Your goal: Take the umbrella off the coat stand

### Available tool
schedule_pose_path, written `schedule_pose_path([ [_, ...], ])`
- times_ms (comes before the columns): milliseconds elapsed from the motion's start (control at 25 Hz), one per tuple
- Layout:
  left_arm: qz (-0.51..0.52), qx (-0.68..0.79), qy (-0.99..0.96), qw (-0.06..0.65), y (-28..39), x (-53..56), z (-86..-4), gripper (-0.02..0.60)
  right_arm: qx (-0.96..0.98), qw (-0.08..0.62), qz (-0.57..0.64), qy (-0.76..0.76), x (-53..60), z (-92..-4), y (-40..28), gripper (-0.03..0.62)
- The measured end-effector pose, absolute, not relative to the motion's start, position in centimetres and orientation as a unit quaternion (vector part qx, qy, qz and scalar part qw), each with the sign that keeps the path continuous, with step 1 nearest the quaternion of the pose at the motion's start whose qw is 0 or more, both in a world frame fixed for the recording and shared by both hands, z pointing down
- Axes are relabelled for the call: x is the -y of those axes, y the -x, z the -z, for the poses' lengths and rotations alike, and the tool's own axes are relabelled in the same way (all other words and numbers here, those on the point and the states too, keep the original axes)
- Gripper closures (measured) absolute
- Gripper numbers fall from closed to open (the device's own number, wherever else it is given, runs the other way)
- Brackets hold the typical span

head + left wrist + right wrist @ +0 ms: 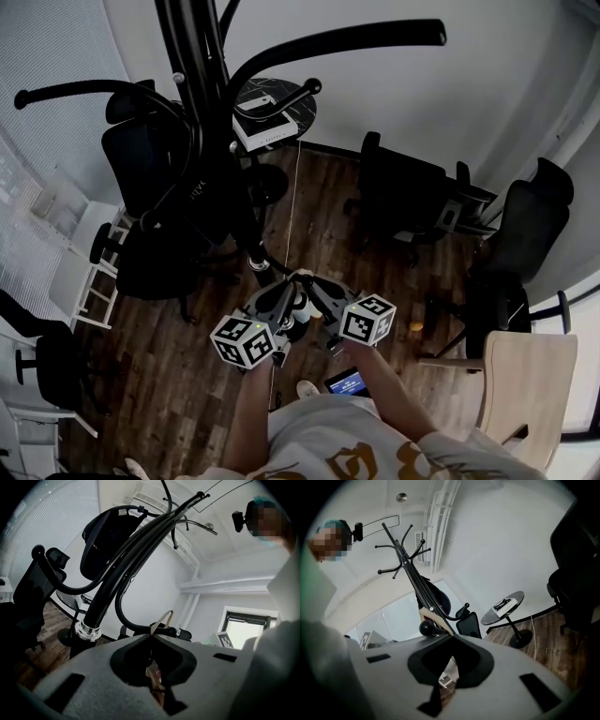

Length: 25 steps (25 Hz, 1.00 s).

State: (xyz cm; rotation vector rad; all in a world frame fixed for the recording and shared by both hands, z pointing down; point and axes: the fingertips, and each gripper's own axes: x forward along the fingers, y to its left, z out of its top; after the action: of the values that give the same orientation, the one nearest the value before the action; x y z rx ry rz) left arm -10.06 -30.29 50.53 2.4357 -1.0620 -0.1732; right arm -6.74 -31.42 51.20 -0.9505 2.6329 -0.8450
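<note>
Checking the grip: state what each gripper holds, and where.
Left gripper apparently pinches the tan loop at the tip of the umbrella handle. Right gripper: jaws together, no hold visible.

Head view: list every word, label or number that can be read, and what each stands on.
No text can be read.
White box on the round table: dark print, too small.
Shirt: gold lettering, cut off and blurred.
Lit screen just ahead of the shirt: too small.
</note>
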Motion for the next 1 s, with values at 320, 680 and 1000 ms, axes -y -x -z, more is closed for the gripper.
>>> schedule_pose_path([
  [320, 0.062, 0.390, -0.889, 0.230, 9.4, 29.5, -49.9, 0.558, -0.897, 0.111, 0.280, 0.323, 30.6, -50.6, 6.1, 0.582],
  [680, 0.063, 0.384, -0.893, 0.225, 8.1, 28.3, -49.3, 0.558, -0.896, 0.121, 0.278, 0.323, 29.3, -50.0, 4.7, 0.582],
  [1000, 0.064, 0.387, -0.892, 0.225, 7.7, 26.9, -49.3, 0.558, -0.898, 0.118, 0.277, 0.320, 27.9, -49.9, 4.2, 0.582],
])
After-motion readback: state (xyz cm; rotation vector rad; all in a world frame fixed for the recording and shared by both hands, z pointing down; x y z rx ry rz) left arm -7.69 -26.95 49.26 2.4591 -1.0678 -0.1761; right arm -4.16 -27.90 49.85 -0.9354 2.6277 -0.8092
